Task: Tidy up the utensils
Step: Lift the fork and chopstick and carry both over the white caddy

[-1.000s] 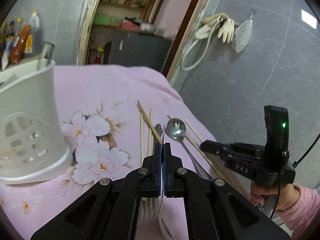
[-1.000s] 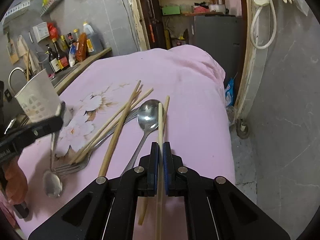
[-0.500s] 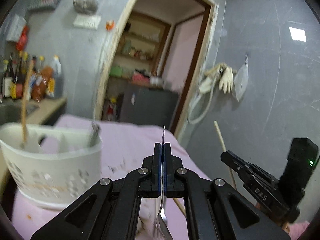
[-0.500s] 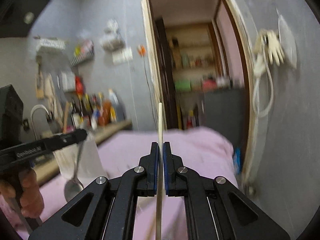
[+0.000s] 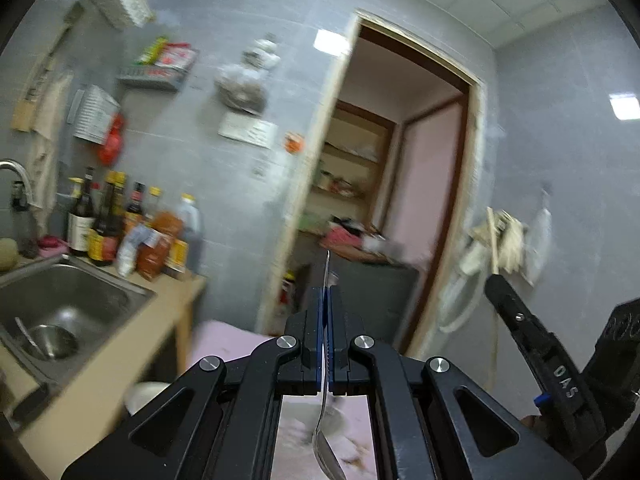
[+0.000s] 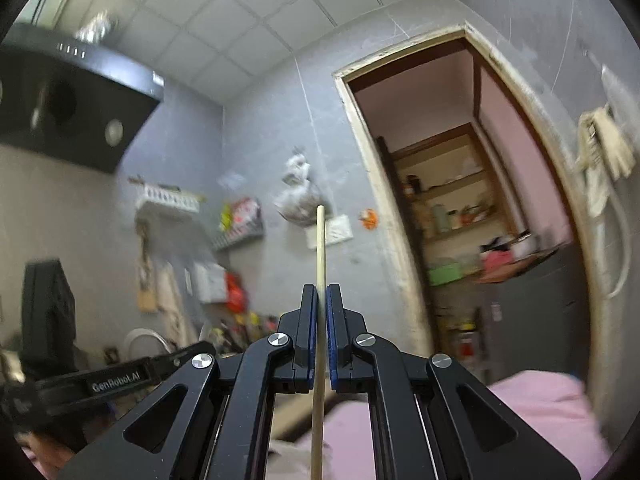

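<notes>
Left wrist view, left tongs [image 5: 325, 294] grasping spoon [image 5: 326, 446], right tongs [image 6: 322, 292] grasping chopstick [image 6: 320, 240], pink cloth [image 6: 540, 412].

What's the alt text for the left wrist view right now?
The left gripper, shut on a metal spoon held by its handle with the bowl hanging below, points level at a blurred kitchen wall and open doorway. A steel sink and sauce bottles sit at left; the right gripper with its chopstick enters at right.

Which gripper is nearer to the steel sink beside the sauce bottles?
Left. The left gripper, holding a metal spoon, is beside the steel sink. The right gripper, holding a wooden chopstick, is farther off, on the left gripper's far side.
</notes>
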The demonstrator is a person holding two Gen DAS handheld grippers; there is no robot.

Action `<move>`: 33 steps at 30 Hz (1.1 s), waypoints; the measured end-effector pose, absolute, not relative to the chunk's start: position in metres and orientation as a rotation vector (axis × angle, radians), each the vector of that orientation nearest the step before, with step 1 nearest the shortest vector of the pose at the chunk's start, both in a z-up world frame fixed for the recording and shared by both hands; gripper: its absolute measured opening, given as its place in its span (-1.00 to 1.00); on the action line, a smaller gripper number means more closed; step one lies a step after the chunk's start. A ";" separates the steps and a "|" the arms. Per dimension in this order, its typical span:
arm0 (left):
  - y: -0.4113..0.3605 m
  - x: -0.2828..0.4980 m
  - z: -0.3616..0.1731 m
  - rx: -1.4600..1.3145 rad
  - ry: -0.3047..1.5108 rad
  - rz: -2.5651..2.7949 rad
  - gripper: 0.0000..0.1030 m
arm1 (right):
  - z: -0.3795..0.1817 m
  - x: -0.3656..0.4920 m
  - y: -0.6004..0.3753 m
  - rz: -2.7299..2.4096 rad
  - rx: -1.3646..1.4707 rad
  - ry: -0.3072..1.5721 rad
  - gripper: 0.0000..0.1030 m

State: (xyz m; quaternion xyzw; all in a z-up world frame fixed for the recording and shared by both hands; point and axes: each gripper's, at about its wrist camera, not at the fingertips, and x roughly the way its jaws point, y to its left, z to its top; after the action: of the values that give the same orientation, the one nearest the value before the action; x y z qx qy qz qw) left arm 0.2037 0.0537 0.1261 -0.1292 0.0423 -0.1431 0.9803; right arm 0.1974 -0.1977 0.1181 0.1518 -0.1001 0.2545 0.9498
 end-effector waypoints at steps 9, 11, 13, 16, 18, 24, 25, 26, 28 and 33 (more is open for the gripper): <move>0.119 0.229 0.112 -0.317 0.038 -0.093 -1.00 | 0.111 0.238 -0.147 0.559 0.375 -0.205 -0.95; 0.123 0.230 0.105 -0.316 0.025 -0.059 -1.00 | 0.106 0.242 -0.142 0.540 0.376 -0.207 -0.95; 0.128 0.232 0.096 -0.325 0.010 -0.031 -1.00 | 0.101 0.247 -0.136 0.510 0.367 -0.211 -0.95; 0.131 0.239 0.087 -0.322 0.012 -0.003 -1.00 | 0.092 0.251 -0.127 0.481 0.337 -0.209 -0.95; 0.131 0.243 0.081 -0.321 0.017 0.017 -1.00 | 0.086 0.254 -0.121 0.471 0.315 -0.198 -0.95; 0.128 0.248 0.065 -0.319 0.050 0.020 -1.00 | 0.067 0.257 -0.108 0.456 0.250 -0.173 -0.95; 0.128 0.248 0.063 -0.318 0.055 0.018 -1.00 | 0.063 0.257 -0.106 0.452 0.241 -0.167 -0.95; 0.126 0.249 0.060 -0.318 0.062 0.013 -1.00 | 0.060 0.257 -0.105 0.451 0.235 -0.163 -0.94; 0.124 0.249 0.056 -0.312 0.071 0.004 -1.00 | 0.055 0.257 -0.102 0.450 0.219 -0.151 -0.94; 0.118 0.250 0.046 -0.282 0.109 -0.022 -1.00 | 0.044 0.253 -0.098 0.453 0.178 -0.131 -0.94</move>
State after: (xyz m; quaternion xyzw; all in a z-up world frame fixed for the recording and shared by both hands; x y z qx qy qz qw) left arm 0.2502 0.1179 0.0464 -0.1406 0.0543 -0.0107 0.9885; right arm 0.2528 -0.0977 0.0437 0.0880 -0.0646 0.2242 0.9684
